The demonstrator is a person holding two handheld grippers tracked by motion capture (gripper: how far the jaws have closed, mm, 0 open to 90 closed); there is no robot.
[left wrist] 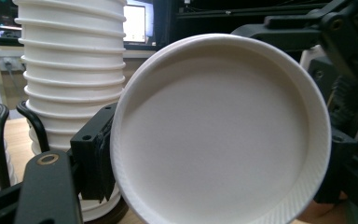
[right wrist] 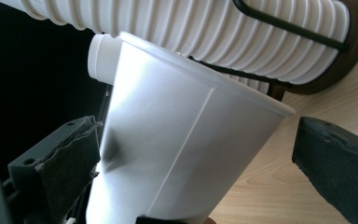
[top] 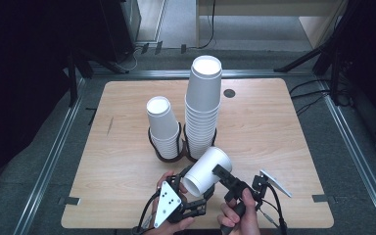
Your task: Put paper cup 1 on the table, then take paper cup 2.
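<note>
- A single white paper cup (top: 206,171) lay tilted on its side in the air near the table's six o'clock edge, its mouth facing the person and its base pointing toward one o'clock.
- The left gripper (top: 192,188), at seven o'clock of the cup, was clamped on the cup's rim; in the left gripper view one black jaw pressed the rim at nine o'clock of the round opening (left wrist: 221,130).
- The right gripper (top: 225,177), at four o'clock of the cup, had its jaws wide apart. In the right gripper view the cup's wall (right wrist: 177,154) sat between them: the left pad (right wrist: 60,158) was touching or just beside it, and the right pad (right wrist: 340,163) stood clear.
- No earlier view was at hand to compare.
- Two stacks of cups stood in a black wire holder (top: 169,154) at twelve o'clock of the held cup: a short stack (top: 162,125) at eleven o'clock and a tall stack (top: 203,105) at twelve.
- The wooden table (top: 274,127) carried a small dark round cap (top: 229,93) at one o'clock of the tall stack.
</note>
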